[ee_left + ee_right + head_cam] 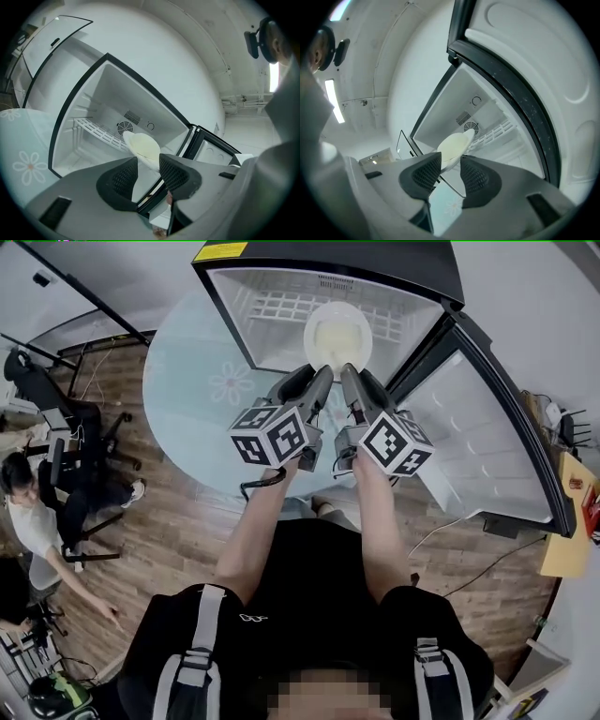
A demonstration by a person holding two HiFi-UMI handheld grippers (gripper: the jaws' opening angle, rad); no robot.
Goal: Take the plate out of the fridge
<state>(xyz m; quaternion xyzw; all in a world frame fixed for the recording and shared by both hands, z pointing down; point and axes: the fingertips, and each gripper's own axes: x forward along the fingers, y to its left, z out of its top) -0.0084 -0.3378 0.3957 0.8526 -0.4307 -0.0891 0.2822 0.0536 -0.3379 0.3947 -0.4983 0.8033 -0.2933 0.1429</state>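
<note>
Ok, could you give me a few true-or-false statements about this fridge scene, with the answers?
1. The left tongs and the right tongs both grip the plate by its rim. True.
2. The fridge stands on a round table with a flower print. True.
3. It is closed up tight. False: the fridge door stands wide open, swung to the right in the head view.
4. The plate is heaped with food. False: its surface looks bare.
</note>
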